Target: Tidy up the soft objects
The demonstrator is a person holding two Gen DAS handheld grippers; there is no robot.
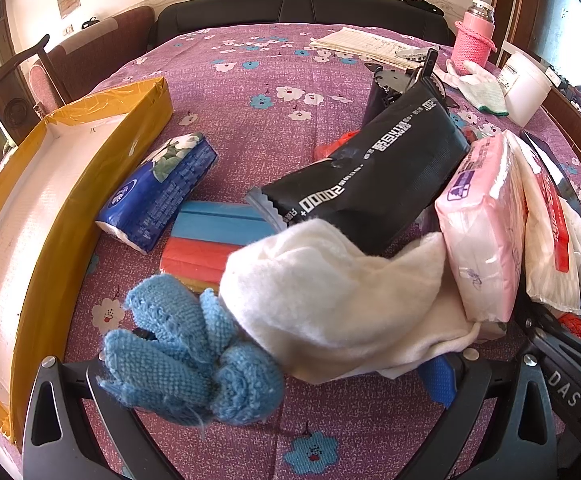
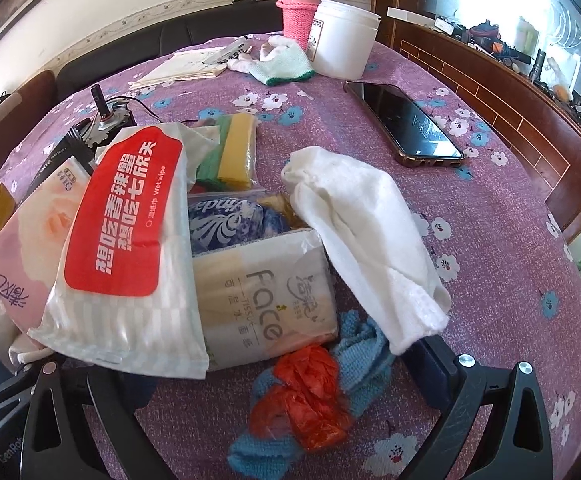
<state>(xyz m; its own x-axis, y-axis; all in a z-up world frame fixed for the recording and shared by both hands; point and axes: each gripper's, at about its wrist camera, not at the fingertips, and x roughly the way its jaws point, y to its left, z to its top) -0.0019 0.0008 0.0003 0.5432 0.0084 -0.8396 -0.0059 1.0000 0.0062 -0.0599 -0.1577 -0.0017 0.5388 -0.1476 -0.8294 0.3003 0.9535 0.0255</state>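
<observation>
In the left wrist view my left gripper stands wide open over a blue knitted cloth and a white fleece cloth that lie between its fingers. Beyond are a blue tissue pack, a black pouch, a pink tissue pack and blue-red sponges. In the right wrist view my right gripper is open, with a red-labelled wet-wipe pack, a "Face" tissue pack, a blue cloth with red plastic and a white cloth in front of it.
A yellow taped cardboard box, open and white inside, stands at the left. A phone, white tub, pink flask, glove, papers and a black device sit on the purple flowered tablecloth.
</observation>
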